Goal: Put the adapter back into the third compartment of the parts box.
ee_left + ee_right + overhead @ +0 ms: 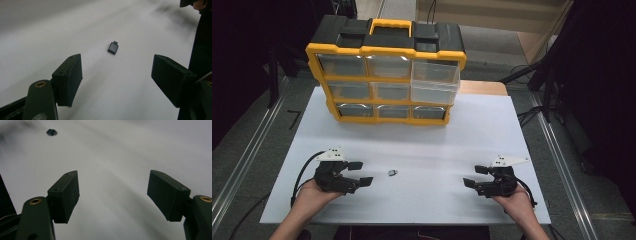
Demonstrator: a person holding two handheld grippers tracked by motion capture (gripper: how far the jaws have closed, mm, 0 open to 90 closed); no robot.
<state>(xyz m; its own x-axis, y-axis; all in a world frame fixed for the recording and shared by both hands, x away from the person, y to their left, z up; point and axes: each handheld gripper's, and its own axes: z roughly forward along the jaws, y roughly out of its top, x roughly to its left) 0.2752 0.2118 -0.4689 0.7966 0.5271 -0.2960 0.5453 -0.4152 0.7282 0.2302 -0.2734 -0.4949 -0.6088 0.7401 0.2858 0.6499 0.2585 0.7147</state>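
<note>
White table (422, 145) with yellow drawer organizer (387, 75) at back, small black part (113, 47) lying ahead of left gripper (116, 75), its jaws released, right gripper (112, 192) likewise spread, empty

No legible text, labels, brand marks or numbers in any view. Checked the yellow-and-black drawer organizer (387, 75) at the far side of the table: its frame, handle and clear drawer fronts carry no readable marking (resolution too coarse to rule out fine print). The small dark adapter-like part (393, 173) on the white tabletop (437, 145) shows a plain face in the left gripper view (113, 47), no lettering discernible. Jaw surfaces are unmarked.
</note>
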